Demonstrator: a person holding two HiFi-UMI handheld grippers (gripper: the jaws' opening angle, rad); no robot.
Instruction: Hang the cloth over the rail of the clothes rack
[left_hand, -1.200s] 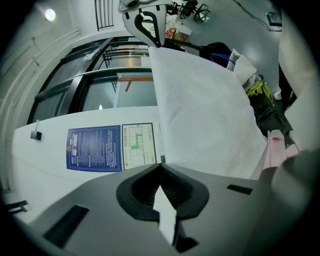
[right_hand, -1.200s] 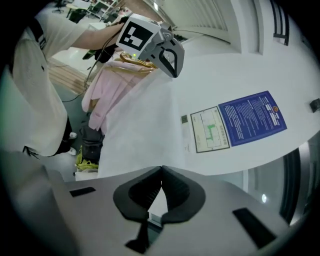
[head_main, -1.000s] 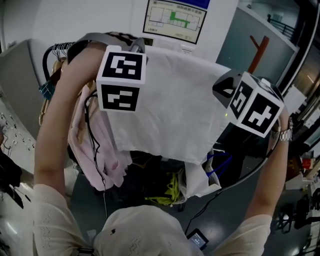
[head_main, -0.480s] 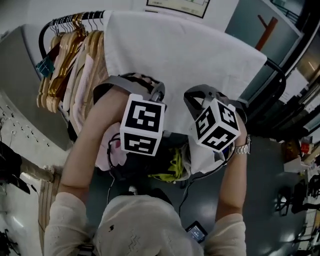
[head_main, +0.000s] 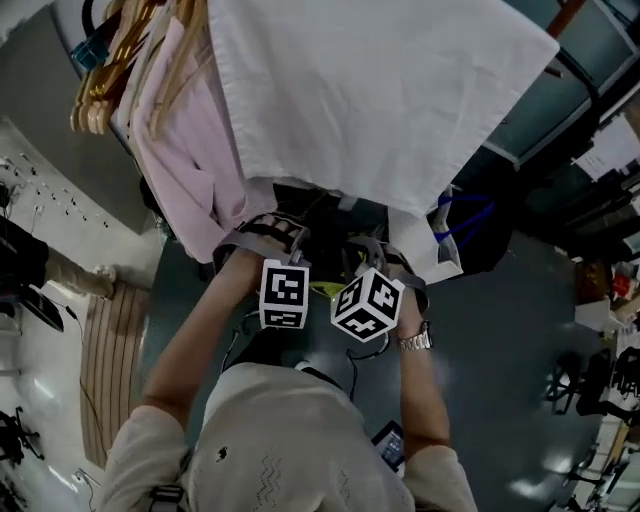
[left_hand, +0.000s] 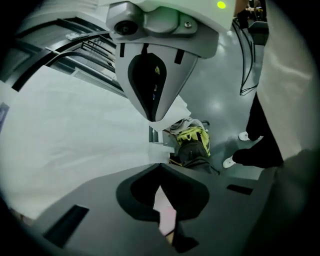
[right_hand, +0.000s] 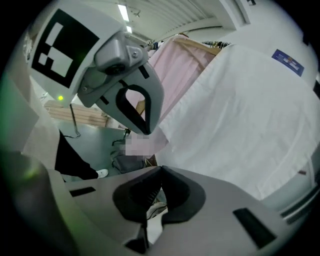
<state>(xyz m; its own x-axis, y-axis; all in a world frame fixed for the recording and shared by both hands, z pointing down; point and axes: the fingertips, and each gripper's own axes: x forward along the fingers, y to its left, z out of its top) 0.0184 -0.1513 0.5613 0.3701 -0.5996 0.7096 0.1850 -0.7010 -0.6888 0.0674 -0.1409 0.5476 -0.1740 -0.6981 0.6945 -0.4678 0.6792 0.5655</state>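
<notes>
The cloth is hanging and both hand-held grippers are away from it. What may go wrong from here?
1. The white cloth hangs loose with nothing holding it, so it might slide off onto the bag on the floor.
2. Its left edge lies against the pink garment; moving either may drag the other.

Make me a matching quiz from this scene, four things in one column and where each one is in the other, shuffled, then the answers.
1 white cloth
2 pink garment
3 wooden hangers
4 wristwatch

A on the person's right wrist
B spread wide, top centre of head view
C top left corner of head view
D hanging just left of the cloth

Pairs: 1-B, 2-D, 3-C, 4-A
</notes>
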